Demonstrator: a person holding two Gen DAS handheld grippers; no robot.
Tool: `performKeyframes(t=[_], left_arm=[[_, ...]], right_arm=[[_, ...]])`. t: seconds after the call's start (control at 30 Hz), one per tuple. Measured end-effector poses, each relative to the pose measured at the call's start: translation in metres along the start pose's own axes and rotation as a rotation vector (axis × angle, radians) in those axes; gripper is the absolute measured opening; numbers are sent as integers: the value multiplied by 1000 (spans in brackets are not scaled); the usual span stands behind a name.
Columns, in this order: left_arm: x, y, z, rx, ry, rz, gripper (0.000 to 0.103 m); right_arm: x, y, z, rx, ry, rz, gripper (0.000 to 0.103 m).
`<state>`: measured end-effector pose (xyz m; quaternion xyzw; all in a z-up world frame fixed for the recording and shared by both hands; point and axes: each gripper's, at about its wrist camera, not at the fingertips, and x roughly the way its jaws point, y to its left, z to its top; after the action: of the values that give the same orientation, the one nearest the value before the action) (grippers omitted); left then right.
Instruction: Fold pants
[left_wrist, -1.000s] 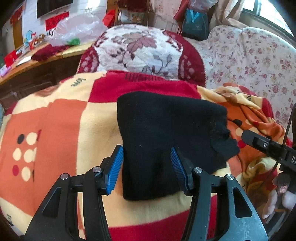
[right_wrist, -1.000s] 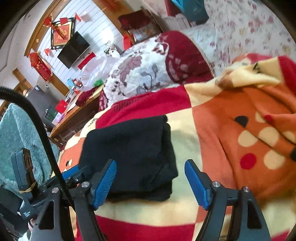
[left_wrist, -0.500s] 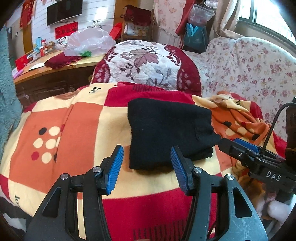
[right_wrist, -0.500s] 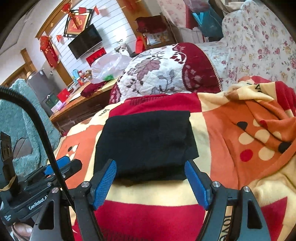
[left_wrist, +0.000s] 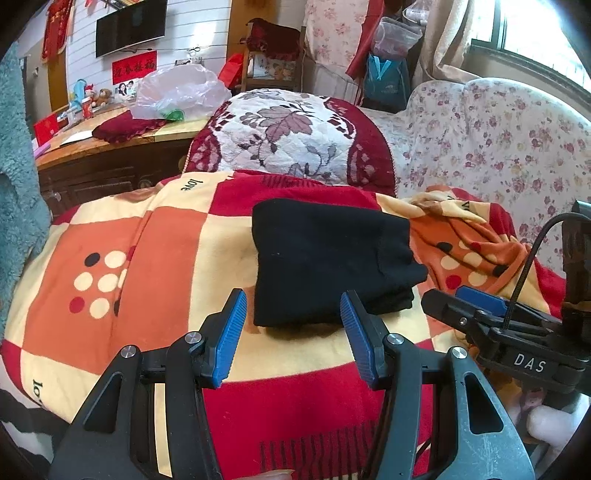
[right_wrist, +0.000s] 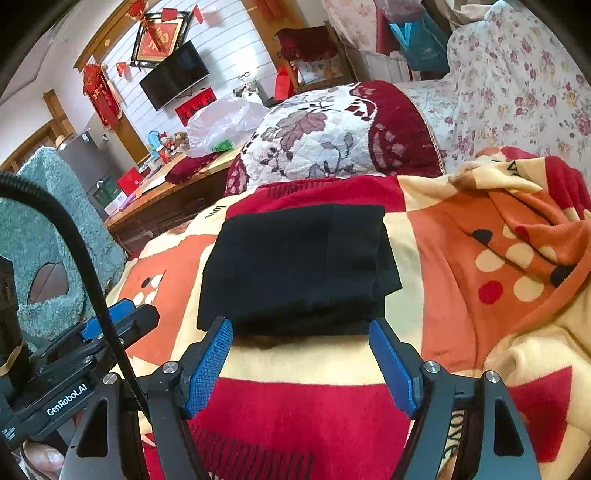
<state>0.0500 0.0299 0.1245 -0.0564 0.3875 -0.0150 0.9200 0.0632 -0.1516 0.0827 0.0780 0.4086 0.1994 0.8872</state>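
We hold both our left gripper (left_wrist: 293, 334) and right gripper (right_wrist: 301, 363) angled downward, fingers released and empty, over one folded black pants (left_wrist: 328, 258).

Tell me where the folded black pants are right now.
The folded black pants lie on the checked red, orange and cream blanket, centre of both wrist views, just beyond both open grippers, in front of the floral cushion.

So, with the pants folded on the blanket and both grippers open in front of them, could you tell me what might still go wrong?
1. The pants have a corner layer jutting out at the right; it could slip loose and spoil the fold.
2. They lie on a soft, rumpled blanket, so a nudge could shift the stack.
3. The left gripper and right gripper sit close together; they or the cable could snag.
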Motion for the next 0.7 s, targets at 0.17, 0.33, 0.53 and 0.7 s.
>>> performKeyframes(t=[0.17,0.33,0.53,0.7], left_arm=[[0,-1,-1,0,5,-3,53],[1,-3,-1,8,7,-3,53],[2,-6,-3,19,10,-2,53],[2,-6,-3,21,10,-2,53]], right_arm=[[-1,1,-1,-2,1,0,74],[0,1,-2,-3,8,-1,74],[2,3,-2,-2,14,-1,74],[2,3,-3,-1,18,0,74]])
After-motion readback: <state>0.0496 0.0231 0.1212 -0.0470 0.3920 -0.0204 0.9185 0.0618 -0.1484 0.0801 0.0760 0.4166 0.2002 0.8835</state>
